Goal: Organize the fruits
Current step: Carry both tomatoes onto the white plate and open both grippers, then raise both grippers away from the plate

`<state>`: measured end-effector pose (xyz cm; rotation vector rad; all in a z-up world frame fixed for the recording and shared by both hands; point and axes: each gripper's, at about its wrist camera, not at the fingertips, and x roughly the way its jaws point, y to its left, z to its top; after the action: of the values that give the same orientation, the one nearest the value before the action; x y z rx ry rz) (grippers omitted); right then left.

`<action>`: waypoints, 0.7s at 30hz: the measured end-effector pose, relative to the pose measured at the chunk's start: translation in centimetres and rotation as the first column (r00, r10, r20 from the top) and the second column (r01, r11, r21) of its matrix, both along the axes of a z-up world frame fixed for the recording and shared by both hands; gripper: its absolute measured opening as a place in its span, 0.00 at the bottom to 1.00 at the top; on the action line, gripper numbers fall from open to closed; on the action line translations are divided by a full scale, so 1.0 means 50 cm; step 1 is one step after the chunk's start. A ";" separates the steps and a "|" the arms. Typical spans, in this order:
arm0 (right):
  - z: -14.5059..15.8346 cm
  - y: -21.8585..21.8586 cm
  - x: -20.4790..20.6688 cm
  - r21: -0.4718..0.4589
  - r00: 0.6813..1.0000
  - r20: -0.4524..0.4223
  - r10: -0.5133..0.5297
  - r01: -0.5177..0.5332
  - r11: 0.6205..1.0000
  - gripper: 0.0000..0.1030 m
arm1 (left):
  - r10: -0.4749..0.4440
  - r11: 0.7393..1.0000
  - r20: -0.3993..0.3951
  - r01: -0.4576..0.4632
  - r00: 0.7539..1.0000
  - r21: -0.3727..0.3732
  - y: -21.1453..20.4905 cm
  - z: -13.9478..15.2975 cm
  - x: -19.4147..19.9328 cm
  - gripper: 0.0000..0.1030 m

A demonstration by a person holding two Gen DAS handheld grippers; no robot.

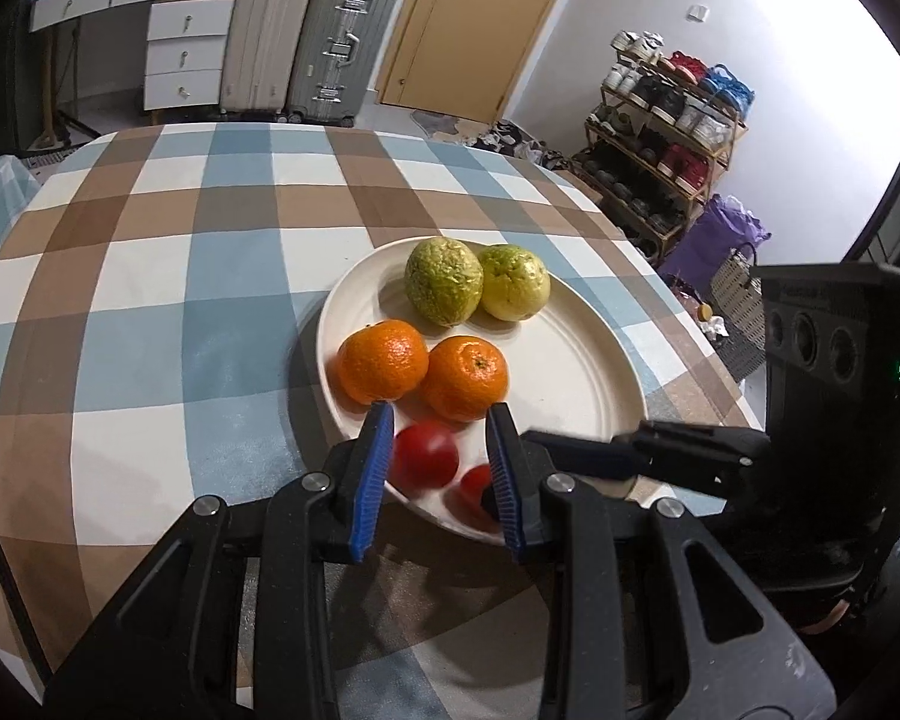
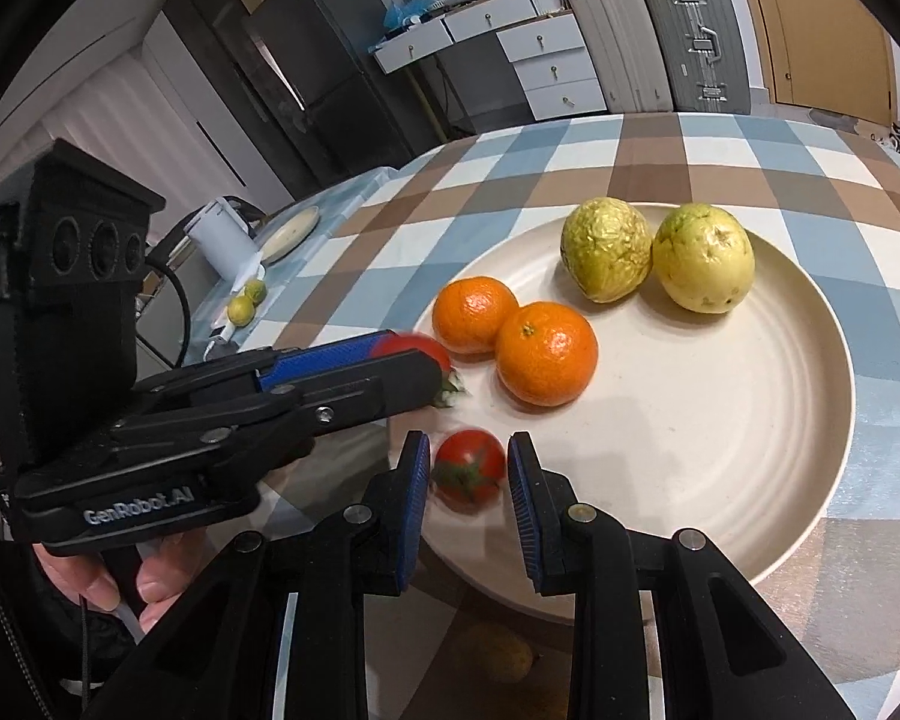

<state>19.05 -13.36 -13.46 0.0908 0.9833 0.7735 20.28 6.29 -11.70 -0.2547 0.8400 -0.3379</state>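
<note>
The left claw (image 1: 440, 411) is closed on the left tomato (image 2: 411, 348), pinching it only at the very tips of the pads, at about 9 o'clock on the plate (image 2: 750, 480) and just above its rim. That shallow hold is the first risk: the skin is smooth and round, so a small twist could squirt the fruit out, and from there it would likely roll off onto the checked surface (image 2: 570, 144). Squeezing harder to prevent that could split it.

Next along, the right claw (image 2: 468, 441) stands open, a gap showing on each side of the right tomato (image 2: 469, 471), which lies free on the plate at about 8 o'clock, close to the rim. With nothing pressing on it, a pad brushing it on the way out could push it over the low edge.

The two claws sit very near each other, so a careless move by either could knock the other and shake the held tomato loose.

Further right, the two oranges (image 2: 546, 354) touch each other at about 10 o'clock, just beside the left tomato; a bump there could set them rolling toward the guavas (image 2: 606, 249) at 12 o'clock.
</note>
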 end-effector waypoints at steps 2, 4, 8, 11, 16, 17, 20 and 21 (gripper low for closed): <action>0.009 -0.006 -0.005 0.020 1.000 0.019 -0.002 0.002 1.000 0.49 | 0.002 1.000 0.011 -0.002 1.000 -0.002 0.002 0.007 -0.003 0.36; 0.023 -0.014 -0.016 0.019 0.998 0.055 -0.004 0.003 1.000 0.50 | 0.002 1.000 0.023 -0.003 1.000 0.002 0.002 0.016 -0.009 0.38; 0.041 -0.047 -0.034 0.034 0.996 0.074 -0.042 0.040 0.999 0.56 | 0.008 1.000 0.032 -0.008 0.999 0.004 0.000 0.030 -0.026 0.40; 0.055 -0.080 -0.049 0.052 0.993 0.083 -0.081 0.077 0.996 0.57 | 0.012 1.000 0.042 -0.012 0.999 0.008 -0.004 0.043 -0.047 0.41; 0.084 -0.135 -0.083 0.075 0.982 0.111 -0.152 0.144 0.987 0.65 | 0.017 1.000 0.058 -0.018 0.998 0.016 -0.014 0.064 -0.089 0.50; 0.089 -0.144 -0.089 0.077 0.980 0.115 -0.163 0.155 0.985 0.65 | 0.017 1.000 0.063 -0.019 0.998 0.020 -0.016 0.068 -0.096 0.51; 0.102 -0.168 -0.109 0.085 0.974 0.125 -0.189 0.179 0.980 0.67 | 0.021 0.999 0.074 -0.024 0.997 0.033 -0.027 0.079 -0.124 0.64; 0.106 -0.174 -0.117 0.087 0.972 0.129 -0.195 0.185 0.979 0.68 | 0.025 0.999 0.077 -0.027 0.997 0.036 -0.030 0.083 -0.134 0.67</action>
<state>13.21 -22.06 -8.14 0.1913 0.8026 0.6309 13.56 4.80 -7.54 -0.2168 0.7660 -0.3058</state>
